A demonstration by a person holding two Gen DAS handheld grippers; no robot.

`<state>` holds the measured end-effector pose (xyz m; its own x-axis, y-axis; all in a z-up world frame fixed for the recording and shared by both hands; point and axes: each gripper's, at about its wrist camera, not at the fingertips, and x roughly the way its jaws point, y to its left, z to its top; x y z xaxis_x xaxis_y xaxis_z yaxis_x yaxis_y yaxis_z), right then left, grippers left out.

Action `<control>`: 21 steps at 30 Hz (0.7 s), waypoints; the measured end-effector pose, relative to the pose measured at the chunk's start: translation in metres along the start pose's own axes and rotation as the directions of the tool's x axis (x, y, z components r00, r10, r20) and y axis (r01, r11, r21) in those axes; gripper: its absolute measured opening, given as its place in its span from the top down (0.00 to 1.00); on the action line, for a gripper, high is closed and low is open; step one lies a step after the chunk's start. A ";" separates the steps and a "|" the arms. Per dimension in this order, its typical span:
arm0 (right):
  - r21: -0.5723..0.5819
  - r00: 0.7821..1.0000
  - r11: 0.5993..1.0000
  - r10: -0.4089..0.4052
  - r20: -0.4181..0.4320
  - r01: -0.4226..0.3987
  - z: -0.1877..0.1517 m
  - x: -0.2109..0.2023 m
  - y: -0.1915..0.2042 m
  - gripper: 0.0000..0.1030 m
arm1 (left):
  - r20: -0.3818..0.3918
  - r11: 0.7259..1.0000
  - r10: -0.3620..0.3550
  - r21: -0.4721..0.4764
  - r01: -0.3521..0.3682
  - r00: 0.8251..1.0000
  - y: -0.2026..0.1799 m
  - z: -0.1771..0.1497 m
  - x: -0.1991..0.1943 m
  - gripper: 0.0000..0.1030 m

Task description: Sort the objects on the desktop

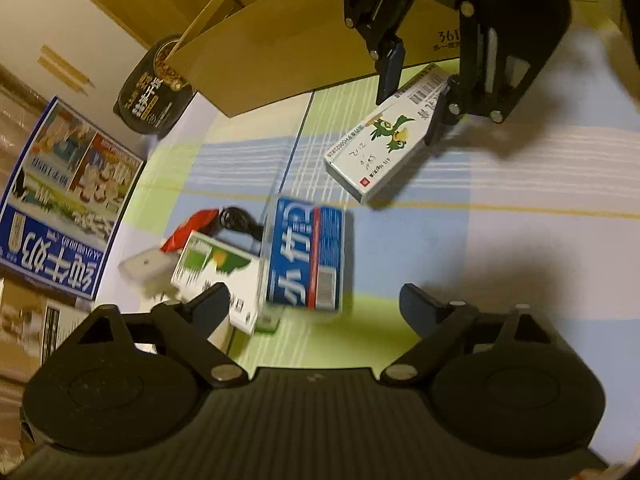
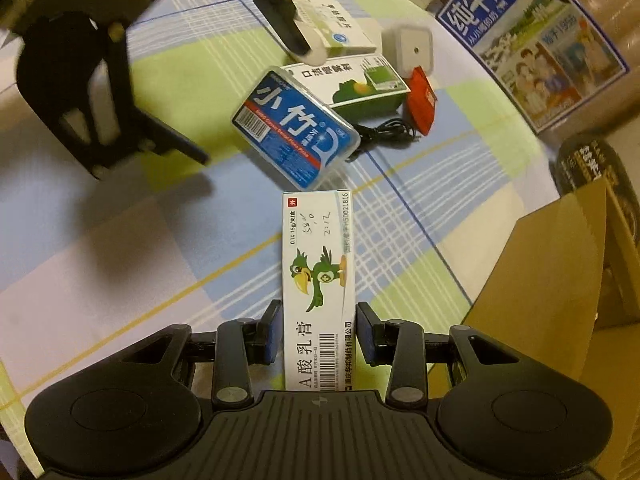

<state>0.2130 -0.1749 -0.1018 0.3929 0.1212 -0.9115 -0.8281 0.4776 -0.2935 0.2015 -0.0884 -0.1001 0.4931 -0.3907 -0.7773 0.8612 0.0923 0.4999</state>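
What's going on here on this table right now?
A person is sorting small items on a checked tablecloth with two handheld claws. The right claw grips a white ointment box with a green bird, lifted off the cloth, beside an open cardboard box. The left claw is open and empty above the pile left to sort: a blue case, a green-and-white box, a red packet, a black cable and a small white block.
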 end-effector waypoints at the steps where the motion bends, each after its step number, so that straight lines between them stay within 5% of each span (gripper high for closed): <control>1: 0.005 1.000 1.000 0.003 0.001 -0.003 -0.002 -0.002 0.002 0.65 | -0.001 1.000 0.007 0.010 -0.007 1.000 -0.001 0.002 0.005 0.19; 9: 0.043 0.999 0.999 0.032 0.005 -0.033 -0.018 -0.001 0.008 0.65 | -0.031 0.992 0.061 0.109 -0.057 0.998 -0.009 0.016 0.035 0.35; 11: 0.049 0.999 0.998 0.034 0.004 -0.034 -0.019 0.000 0.008 0.66 | -0.040 0.992 0.064 0.107 -0.059 0.997 -0.009 0.017 0.040 0.48; 16: 0.073 0.999 0.996 0.049 0.006 -0.050 -0.022 -0.009 0.008 0.66 | -0.059 0.994 0.068 0.091 -0.063 0.996 -0.012 0.017 0.037 0.49; 21: 0.116 0.995 0.988 0.098 0.006 -0.098 -0.023 -0.023 0.013 0.66 | -0.097 0.992 -0.059 -0.119 0.047 0.994 -0.006 0.007 0.010 0.50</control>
<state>0.1842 -0.1918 -0.0911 0.3127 0.1725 -0.9341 -0.8104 0.5613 -0.1677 0.2001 -0.0996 -0.1079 0.4515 -0.3043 -0.8388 0.8919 0.1827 0.4138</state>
